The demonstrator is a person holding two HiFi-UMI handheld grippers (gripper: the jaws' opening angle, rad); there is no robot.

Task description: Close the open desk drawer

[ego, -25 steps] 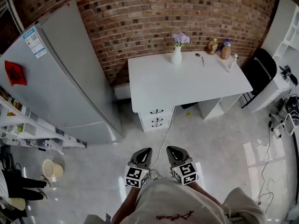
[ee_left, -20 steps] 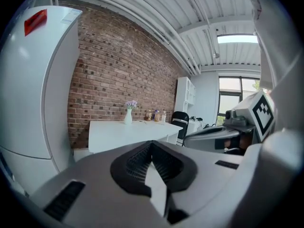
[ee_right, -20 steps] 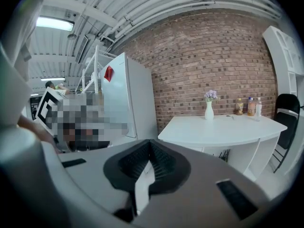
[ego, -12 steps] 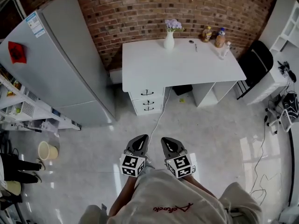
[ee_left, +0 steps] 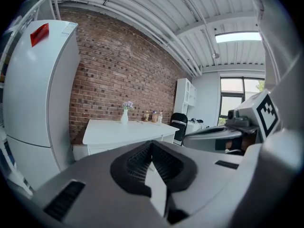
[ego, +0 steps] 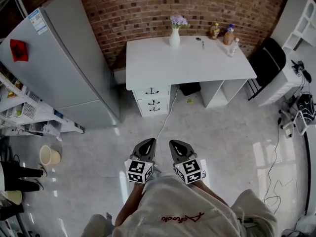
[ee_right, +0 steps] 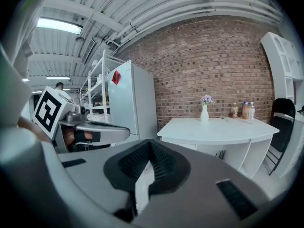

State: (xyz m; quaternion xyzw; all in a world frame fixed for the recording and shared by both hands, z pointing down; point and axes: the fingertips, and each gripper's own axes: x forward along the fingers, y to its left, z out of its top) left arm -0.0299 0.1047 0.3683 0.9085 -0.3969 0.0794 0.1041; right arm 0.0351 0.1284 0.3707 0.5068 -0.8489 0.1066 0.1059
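Evidently the left claw and right claw are both closed, empty, well apart from the bench; its drawer stack sits under the left end. Approach squarely, push the front evenly.

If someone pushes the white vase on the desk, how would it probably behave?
The vase looks tall and narrow, with flowers on top, so a high push would probably tip it. Its smooth white surface suggests ceramic: likely slippery and breakable. On the smooth desk, a low push may slide it.
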